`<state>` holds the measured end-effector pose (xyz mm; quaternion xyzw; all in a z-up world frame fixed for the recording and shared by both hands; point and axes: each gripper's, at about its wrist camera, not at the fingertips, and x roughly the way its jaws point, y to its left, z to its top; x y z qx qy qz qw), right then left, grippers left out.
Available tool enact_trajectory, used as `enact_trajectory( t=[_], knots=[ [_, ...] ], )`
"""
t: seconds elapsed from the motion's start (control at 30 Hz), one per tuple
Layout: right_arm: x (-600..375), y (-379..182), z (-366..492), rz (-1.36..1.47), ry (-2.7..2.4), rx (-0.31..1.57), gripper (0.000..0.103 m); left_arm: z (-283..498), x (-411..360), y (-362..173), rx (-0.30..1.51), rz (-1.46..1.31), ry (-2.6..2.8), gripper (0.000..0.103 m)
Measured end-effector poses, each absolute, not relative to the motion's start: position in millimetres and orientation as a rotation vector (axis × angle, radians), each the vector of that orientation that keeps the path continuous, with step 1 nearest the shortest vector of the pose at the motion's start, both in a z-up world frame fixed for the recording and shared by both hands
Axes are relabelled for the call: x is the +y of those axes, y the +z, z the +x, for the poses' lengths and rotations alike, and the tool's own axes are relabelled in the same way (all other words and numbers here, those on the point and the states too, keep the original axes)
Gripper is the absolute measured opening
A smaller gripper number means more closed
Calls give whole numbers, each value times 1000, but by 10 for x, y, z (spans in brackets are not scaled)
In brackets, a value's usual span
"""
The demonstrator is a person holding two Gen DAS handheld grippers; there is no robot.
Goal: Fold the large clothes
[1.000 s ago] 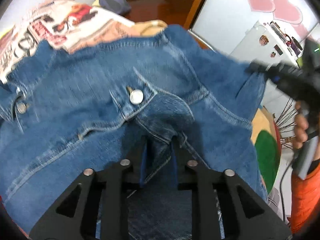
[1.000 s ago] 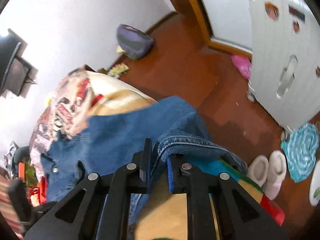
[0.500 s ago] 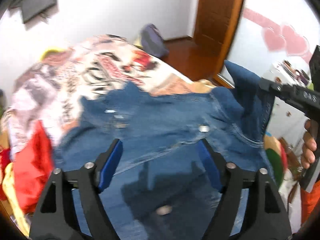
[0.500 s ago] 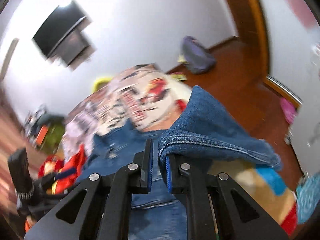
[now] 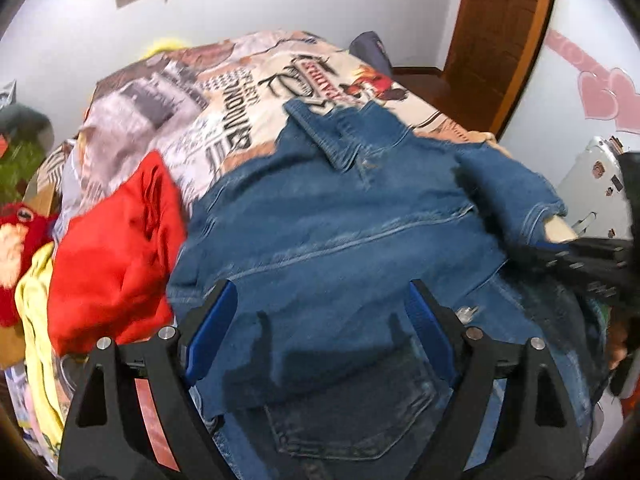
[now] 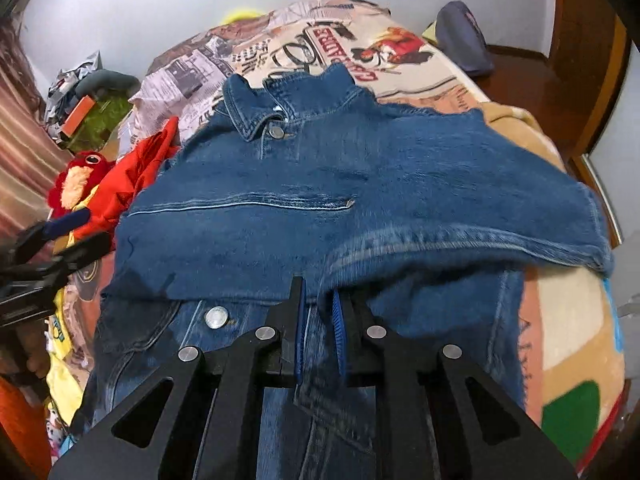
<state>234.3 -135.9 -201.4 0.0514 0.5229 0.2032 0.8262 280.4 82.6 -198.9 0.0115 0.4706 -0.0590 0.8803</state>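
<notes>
Bedspread (image 6: pixel 404 60) bears denim jacket (image 6: pixel 320 200), collar pointing away; left claw (image 5: pixel 320 320) just released, right claw (image 6: pixel 318 320) pinching it.

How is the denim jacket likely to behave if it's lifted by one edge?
Probably floppy: the denim jacket drapes and creases over the bed. Likely fairly heavy for cloth, given thick seams and metal buttons. It should not slip easily; the right gripper pinches a folded edge.
</notes>
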Motion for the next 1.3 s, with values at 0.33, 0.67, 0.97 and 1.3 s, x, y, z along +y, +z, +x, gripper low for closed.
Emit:
enact_trajectory(
  t=[0.33, 0.67, 0.97, 1.3],
  knots=[
    [-1933, -1575, 2205, 245, 278, 975, 67, 2703, 929, -2002, 959, -36, -99, 85],
    [-2776, -2166, 2507, 653, 103, 1100, 67, 2765, 827, -1942, 946, -34, -103, 86],
    [-2945, -2471, 2684, 792, 36, 1091, 47, 2872, 746, -2094, 986, -67, -121, 86],
    [-2832, -2072, 2739, 607, 76, 978, 10, 2821, 729, -2171, 1004, -69, -126, 86]
  ],
)
